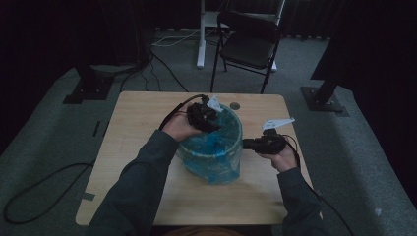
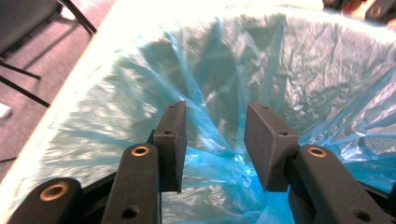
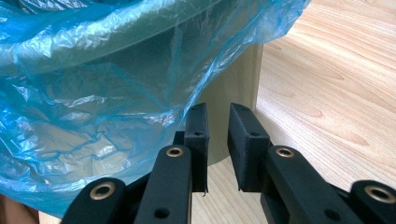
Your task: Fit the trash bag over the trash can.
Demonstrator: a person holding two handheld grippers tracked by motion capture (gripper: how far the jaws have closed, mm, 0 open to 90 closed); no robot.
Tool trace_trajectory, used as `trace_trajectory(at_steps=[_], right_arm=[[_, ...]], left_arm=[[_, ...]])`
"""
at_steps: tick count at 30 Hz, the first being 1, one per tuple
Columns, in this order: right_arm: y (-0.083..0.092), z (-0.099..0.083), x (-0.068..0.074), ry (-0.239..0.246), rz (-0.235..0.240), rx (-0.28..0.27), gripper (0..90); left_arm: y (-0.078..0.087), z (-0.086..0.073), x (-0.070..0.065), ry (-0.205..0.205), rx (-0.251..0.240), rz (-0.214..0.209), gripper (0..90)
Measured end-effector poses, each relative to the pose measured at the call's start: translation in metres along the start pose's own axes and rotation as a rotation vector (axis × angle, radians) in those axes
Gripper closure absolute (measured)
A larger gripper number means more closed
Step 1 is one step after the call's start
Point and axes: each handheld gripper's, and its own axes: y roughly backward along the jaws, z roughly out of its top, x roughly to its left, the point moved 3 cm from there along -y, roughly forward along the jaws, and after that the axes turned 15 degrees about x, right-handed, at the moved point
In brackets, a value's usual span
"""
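A round bin (image 1: 216, 147) stands near the middle of the wooden tabletop (image 1: 137, 147), a little toward its right side. A thin blue plastic bag (image 1: 211, 169) lines it and is folded out over the rim, hanging in crumpled folds down the outside wall.

The left gripper (image 1: 202, 117) is held over the far left part of the rim, pointing down into the bin. In the left gripper view its fingers (image 2: 173, 140) stand wide apart with nothing between them, above the wrinkled blue lining of the bin's inside (image 2: 289, 70).

The right gripper (image 1: 263, 143) is held just beside the right wall of the bin, low and pointing at it. In the right gripper view its fingers (image 3: 198, 140) stand narrowly apart, holding nothing. The draped bag (image 3: 93, 93) hangs just above and to the left of them, and a bare strip of the bin's pale wall (image 3: 233, 84) shows beyond the gap.

A person's dark sleeves (image 1: 142, 182) come in from the near edge. Beyond the tabletop a black folding chair (image 1: 248, 44) stands on grey carpet (image 1: 44, 128), and cables (image 1: 39, 191) trail across the floor to the left.
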Motion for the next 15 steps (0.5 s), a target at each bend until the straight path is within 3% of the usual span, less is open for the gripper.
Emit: trace_trajectory(at_steps=[9, 12, 15], right_arm=[[0.001, 0.0, 0.0, -0.001, -0.003, -0.004, 77.7], [0.001, 0.0, 0.0, -0.003, -0.003, -0.005, 77.7], [0.002, -0.001, 0.0, -0.002, -0.004, -0.008, 77.6]], left_arm=[[0.025, -0.018, 0.013, 0.098, -0.11, 0.033, 58.0], [0.028, -0.02, 0.015, 0.108, -0.12, 0.035, 57.8], [0.037, -0.029, 0.021, 0.152, -0.17, 0.044, 57.9]])
